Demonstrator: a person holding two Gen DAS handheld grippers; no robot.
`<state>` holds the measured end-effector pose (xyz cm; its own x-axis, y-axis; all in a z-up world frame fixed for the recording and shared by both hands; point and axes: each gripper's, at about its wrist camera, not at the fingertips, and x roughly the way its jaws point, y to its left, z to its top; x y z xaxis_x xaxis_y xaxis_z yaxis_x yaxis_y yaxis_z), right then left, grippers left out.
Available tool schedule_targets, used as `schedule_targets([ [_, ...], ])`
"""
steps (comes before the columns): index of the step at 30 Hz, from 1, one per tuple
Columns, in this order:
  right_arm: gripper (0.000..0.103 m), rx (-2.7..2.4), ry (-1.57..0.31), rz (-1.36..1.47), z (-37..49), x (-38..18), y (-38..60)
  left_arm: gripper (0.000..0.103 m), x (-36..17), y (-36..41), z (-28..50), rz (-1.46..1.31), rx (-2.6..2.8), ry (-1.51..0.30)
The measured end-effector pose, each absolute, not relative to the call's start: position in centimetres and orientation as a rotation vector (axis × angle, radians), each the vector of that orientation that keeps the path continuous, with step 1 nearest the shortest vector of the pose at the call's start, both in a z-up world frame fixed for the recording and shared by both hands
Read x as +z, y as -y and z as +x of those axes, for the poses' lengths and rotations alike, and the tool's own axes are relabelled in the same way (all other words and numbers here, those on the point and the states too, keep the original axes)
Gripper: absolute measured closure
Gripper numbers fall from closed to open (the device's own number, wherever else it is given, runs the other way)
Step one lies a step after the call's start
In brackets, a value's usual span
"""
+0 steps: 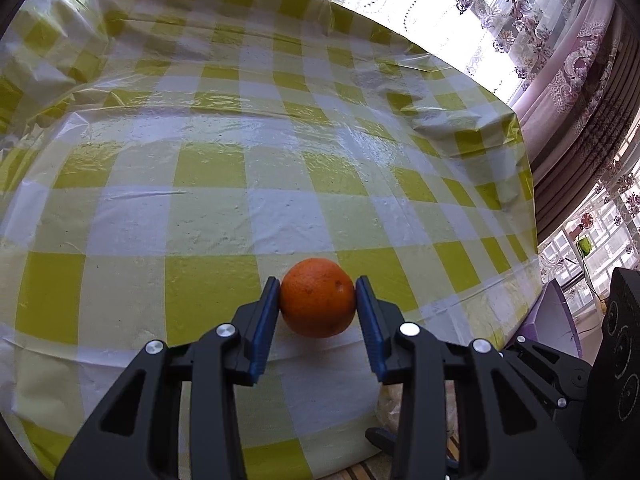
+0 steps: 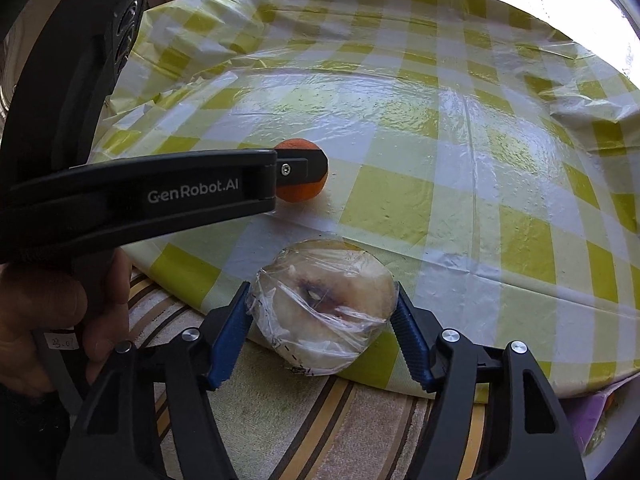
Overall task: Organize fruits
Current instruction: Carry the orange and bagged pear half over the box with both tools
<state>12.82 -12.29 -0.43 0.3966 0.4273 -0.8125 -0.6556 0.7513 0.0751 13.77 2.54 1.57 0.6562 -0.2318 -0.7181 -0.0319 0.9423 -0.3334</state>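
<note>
Left wrist view: left gripper (image 1: 317, 304) was clamped on an orange (image 1: 317, 298), both blue pads (image 1: 264, 328) pressed flat against its sides, left pad on the fruit's left flank, right pad on its right. The orange sat right at the fingertips, centred between them, its far half sticking out past the tips. It rested on or just above the yellow-and-white checked tablecloth (image 1: 208, 168); contact with the cloth could not be told. Cloth was glossy plastic, wrinkled, spread ahead of the gripper. Floral curtains (image 1: 560, 52) hung far off to the upper right. Part of the other black tool (image 1: 620, 340) showed at the right edge.

Right wrist view: right gripper (image 2: 322, 312) straddled a cut fruit half wrapped in cling film (image 2: 322, 312), pale flesh with a dark core facing the camera. Fruit lay between the fingers, at the tips, on the near edge of the checked cloth (image 2: 460, 200). Left pad (image 2: 230, 338) touched the film; right pad sat against the fruit's right rim, so the jaws looked closed on it, though how firm the grip was could not be told. The left gripper came in from the left, held by a hand (image 2: 48, 312), ahead and left of the right fingers, with the orange at its tip. Striped fabric (image 2: 288, 412) lay beneath the right gripper.
</note>
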Motion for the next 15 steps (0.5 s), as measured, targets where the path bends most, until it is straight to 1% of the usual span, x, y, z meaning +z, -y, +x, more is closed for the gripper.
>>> schedule_targets([
  [7,0.041,0.689,-0.922,-0.281,12.4,-0.3,12.7,0.064,1.6,-2.6,13.7,-0.327,-0.111,-0.852],
  [15,0.041,0.63,-0.901,-0.218,12.4,0.6,15.8,0.064,2.2,-1.5,13.6,-0.267,-0.094,-0.847],
])
